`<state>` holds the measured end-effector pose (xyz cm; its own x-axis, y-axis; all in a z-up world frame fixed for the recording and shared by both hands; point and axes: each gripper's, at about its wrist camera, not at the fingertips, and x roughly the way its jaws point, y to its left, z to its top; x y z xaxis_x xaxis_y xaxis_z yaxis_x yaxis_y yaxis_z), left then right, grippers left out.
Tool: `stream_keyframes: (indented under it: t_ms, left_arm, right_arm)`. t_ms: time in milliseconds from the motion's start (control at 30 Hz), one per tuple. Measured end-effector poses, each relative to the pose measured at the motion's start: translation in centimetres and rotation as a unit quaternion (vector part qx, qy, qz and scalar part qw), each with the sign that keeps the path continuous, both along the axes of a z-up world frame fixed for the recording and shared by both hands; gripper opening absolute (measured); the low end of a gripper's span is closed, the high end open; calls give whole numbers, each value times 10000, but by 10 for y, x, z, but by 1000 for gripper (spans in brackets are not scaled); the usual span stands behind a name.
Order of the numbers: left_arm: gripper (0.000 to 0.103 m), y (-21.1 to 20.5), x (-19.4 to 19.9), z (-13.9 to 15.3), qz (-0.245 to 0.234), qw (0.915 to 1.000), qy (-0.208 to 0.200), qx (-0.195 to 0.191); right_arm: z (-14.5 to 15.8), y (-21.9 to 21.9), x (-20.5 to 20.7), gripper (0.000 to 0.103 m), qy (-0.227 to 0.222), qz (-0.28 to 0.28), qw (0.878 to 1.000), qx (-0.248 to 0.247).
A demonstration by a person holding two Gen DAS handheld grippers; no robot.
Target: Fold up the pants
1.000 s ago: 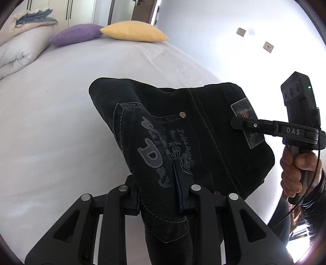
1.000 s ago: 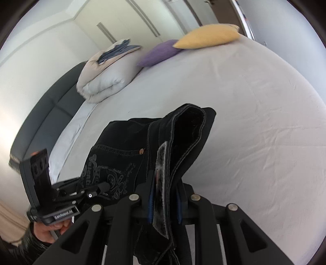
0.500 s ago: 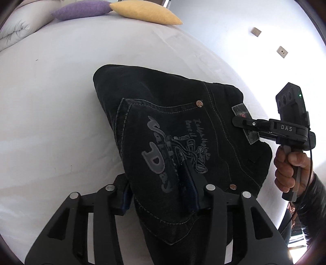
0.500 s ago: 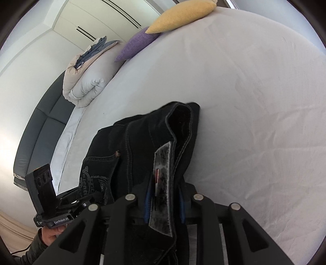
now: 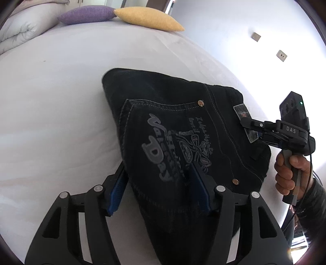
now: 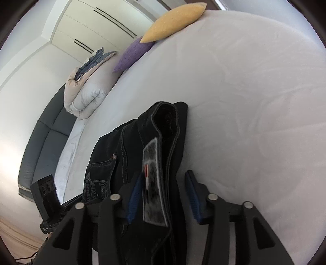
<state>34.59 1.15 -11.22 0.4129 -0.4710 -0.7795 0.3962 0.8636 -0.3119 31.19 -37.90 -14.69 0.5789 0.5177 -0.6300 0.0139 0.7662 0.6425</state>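
**Two tools letting go of the folded pants**

Both tools were opening. The left tool [image 5: 159, 183] straddled the pocket end of the black pants [image 5: 183, 130], blue pads apart from the cloth; the right tool [image 6: 163, 195] stood likewise around the waistband patch [image 6: 152, 183]. The pants lay folded on the white bed [image 5: 51, 102]. A pad snagging denim on withdrawal would likely drag the fold open. Farther off lay a purple cushion [image 5: 85, 14], a yellow cushion [image 5: 148, 19] and a rolled duvet [image 6: 85, 95], well clear.
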Motion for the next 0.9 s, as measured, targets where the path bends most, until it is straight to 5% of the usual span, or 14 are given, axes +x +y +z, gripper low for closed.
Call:
stream_keyframes:
  t_ms: [200, 333, 533, 700, 733, 833, 900]
  left_arm:
    - [90, 31, -51, 35, 717, 9930, -939, 47]
    - [99, 36, -102, 75, 894, 9766, -1905, 444]
    - [103, 36, -185, 141, 1294, 9319, -3270, 888]
    - [103, 34, -239, 182, 1496, 9049, -3866, 967]
    - [103, 34, -247, 187, 1610, 9028, -3836, 1090]
    - [103, 36, -256, 199, 1521, 9158, -3556, 1078]
    - [103, 37, -262, 205, 1635, 9141, -3507, 1212]
  right_arm:
    - [34, 5, -49, 68, -292, -488, 9965, -606]
    - [68, 22, -93, 82, -737, -794, 9876, -1135]
    - [127, 56, -163, 103, -1631, -1140, 9544, -2226]
    - [174, 69, -213, 103, -2297, -1595, 9190, -2778]
    - [181, 71, -219, 103, -2364, -1671, 9143, -2833]
    - [207, 74, -242, 103, -2589, -1900, 8973, -3027]
    - [222, 75, -255, 103, -2796, -1985, 8869, -3095]
